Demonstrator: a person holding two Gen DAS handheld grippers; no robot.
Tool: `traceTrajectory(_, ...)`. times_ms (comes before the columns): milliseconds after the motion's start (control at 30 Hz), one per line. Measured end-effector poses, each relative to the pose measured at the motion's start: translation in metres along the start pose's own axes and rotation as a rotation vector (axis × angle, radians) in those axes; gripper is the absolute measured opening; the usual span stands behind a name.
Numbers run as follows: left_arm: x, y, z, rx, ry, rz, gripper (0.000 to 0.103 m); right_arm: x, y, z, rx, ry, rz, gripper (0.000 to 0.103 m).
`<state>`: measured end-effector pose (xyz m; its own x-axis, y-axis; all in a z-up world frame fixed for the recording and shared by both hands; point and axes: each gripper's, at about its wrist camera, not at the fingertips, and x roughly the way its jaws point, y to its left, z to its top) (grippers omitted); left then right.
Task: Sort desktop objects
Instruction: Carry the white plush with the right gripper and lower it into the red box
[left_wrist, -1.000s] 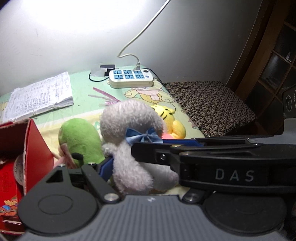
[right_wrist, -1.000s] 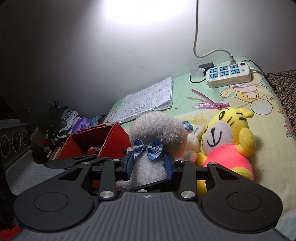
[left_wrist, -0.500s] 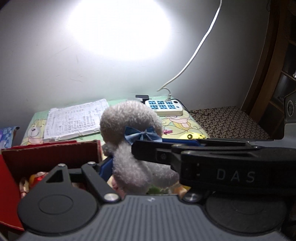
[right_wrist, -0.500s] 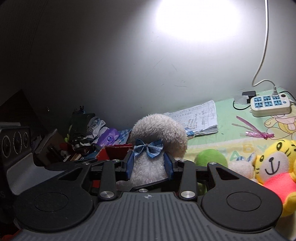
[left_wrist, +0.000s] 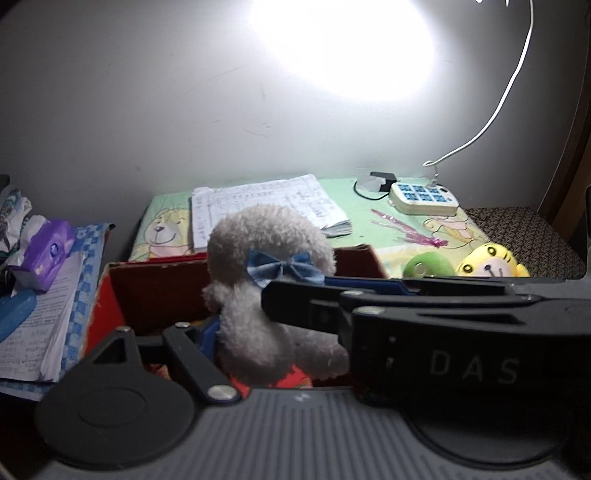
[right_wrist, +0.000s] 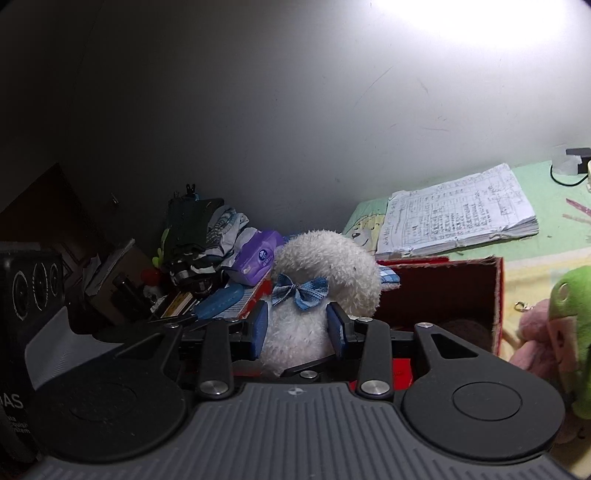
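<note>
The right hand-held gripper (right_wrist: 298, 326) clamps an upright white plush toy (right_wrist: 317, 291), head up, bow facing the camera, above the red box (right_wrist: 476, 291) at the worktop's (left_wrist: 354, 201) left edge, grey wall behind. The left hand-held gripper's (left_wrist: 266, 325) opening: cannot tell.

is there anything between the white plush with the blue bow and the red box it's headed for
Nothing visible blocks it. The right claw holds the white plush toy directly over the open red box. The box interior below already holds some items, mostly hidden. The other claw crosses the left wrist view beside the toy, not beneath it.

White plush (right_wrist: 317, 295), earlier beside the tiger, now over the red box (right_wrist: 443, 291).
</note>
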<state>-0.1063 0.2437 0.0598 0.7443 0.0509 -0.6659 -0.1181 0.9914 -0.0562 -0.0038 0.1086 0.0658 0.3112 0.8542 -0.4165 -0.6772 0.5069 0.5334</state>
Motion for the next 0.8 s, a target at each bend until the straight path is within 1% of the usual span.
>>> traceTrajectory(200,0.014,0.046,-0.017,-0.019,0.059,0.048,0.077,0.043,0.015,-0.01,0.038,0.053,0.009,0.04)
traceTrajectory(300,0.024,0.062,-0.023,-0.022,0.094,0.068,0.077,0.061,0.015,-0.012,0.06,0.094,0.01,0.039)
traceTrajectory(467,0.042,0.081,-0.03,-0.036,0.158,0.101,0.077,0.081,0.011,-0.019,0.113,0.168,0.02,0.038)
traceTrajectory(600,0.052,0.094,-0.034,-0.055,0.2,0.127,0.077,0.092,0.01,-0.023,0.126,0.208,0.02,0.038)
traceTrajectory(800,0.058,0.093,-0.032,-0.037,0.232,0.182,0.075,0.1,0.002,-0.022,0.162,0.243,0.045,0.038)
